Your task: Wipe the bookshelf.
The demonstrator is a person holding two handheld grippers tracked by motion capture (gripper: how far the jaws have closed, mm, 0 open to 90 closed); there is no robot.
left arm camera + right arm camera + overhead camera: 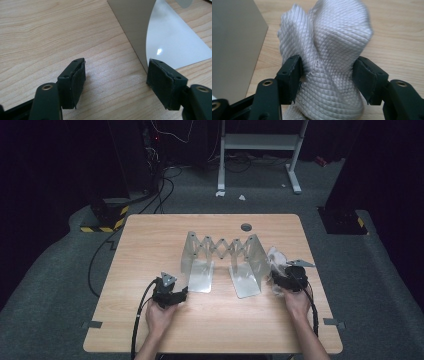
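A folding metal rack (225, 247) with a scissor lattice stands in the middle of the wooden table (150, 245). My left gripper (183, 294) sits just left of the rack's left end plate. In the left gripper view its jaws (116, 72) stand open over bare wood, the right pad (162, 82) beside the corner of the upright plate (130, 22). My right gripper (278, 279) is at the rack's right end. It is shut on a bunched white woven cloth (332, 37), and both pads pinch the cloth's twisted middle (325, 67). The cloth (276, 256) rises beside the right end plate (234, 45).
A round cable hole (246, 227) lies near the table's far edge. Black cables (140, 315) trail from both grippers toward the near edge. Beyond the table stand a white desk frame (260, 142) and a yellow-black striped base (102, 222) on the carpet.
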